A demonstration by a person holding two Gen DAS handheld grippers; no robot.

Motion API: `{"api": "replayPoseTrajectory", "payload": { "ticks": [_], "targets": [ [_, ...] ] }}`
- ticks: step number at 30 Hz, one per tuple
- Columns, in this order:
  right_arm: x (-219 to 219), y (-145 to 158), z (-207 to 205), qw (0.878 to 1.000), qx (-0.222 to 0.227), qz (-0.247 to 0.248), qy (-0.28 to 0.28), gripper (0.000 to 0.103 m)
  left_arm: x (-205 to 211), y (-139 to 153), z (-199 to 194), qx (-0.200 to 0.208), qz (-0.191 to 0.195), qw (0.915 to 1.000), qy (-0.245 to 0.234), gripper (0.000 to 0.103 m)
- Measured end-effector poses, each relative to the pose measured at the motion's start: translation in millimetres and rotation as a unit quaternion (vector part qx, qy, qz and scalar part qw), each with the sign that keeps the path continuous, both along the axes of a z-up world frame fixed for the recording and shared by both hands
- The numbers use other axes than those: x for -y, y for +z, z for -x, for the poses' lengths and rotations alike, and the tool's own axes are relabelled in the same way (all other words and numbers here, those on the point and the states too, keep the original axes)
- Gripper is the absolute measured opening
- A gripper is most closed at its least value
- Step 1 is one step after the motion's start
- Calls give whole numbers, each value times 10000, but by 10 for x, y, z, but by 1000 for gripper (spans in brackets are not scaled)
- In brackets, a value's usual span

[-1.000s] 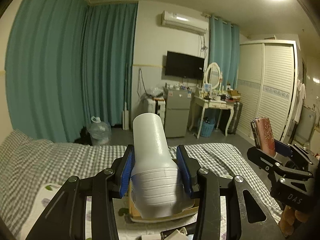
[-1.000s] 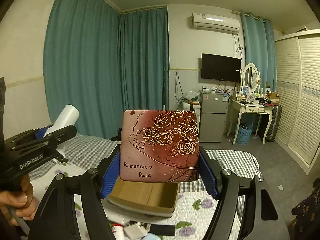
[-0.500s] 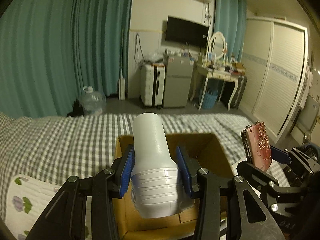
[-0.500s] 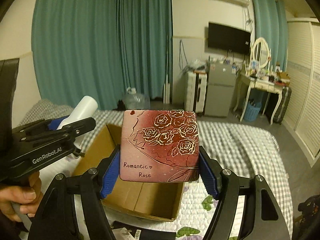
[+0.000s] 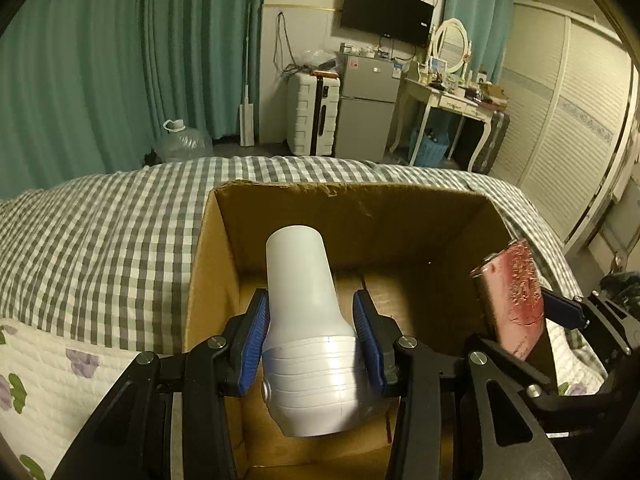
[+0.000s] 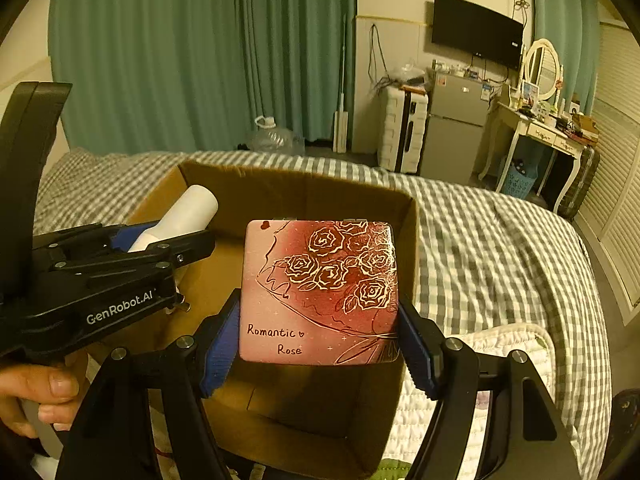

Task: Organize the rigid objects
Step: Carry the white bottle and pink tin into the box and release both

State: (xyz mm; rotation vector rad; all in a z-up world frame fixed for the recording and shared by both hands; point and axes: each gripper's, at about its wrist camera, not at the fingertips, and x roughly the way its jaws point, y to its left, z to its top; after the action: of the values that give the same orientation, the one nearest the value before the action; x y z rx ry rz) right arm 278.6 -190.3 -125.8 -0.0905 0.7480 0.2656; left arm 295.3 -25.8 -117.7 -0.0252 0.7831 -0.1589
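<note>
- Your left gripper [image 5: 308, 332]: fingers [image 5: 252, 344] clamped on the white bottle [image 5: 304, 320], over the cardboard box [image 5: 340, 204].
- Your right gripper [image 6: 320, 344]: fingers [image 6: 220, 344] clamped on the rose tin [image 6: 320, 292], above the same box on the bed [image 6: 500, 248].

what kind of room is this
A bedroom, most likely: a bed with a checked cover, a dressing table with an oval mirror, and a louvred wardrobe.
</note>
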Motion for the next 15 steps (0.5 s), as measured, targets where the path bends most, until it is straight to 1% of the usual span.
{"api": "replayPoseTrajectory", "payload": {
  "ticks": [2,3,6,7,9,11,13,15],
  "targets": [
    [-23,-47,-29,9999,-69,84,30,71,22,10,13,-2,-23,10000,-25,43],
    [-43,-47,-32,9999,-55,147,30,71,23,11,14,-16,-24,10000,-9,45],
    [-85,-78,21,9997,-54,238,73,71,-7,51,5,-78,127,9998,111,46],
    [-83,-79,34,9997,-71,193,89,71,-42,70,3,-101,205,9996,148,48],
    [-74,-70,68,9999,-86,90,100,72,-109,121,11,-114,328,9991,263,54],
    [-43,-2,131,10000,61,34,13,80,-178,214,70,-31,428,9985,347,55],
    [8,103,193,9997,196,-112,-102,83,-229,315,140,73,431,9982,419,55],
    [78,209,236,9990,213,-300,-248,83,-257,424,215,160,429,9979,465,55]
  ]
}}
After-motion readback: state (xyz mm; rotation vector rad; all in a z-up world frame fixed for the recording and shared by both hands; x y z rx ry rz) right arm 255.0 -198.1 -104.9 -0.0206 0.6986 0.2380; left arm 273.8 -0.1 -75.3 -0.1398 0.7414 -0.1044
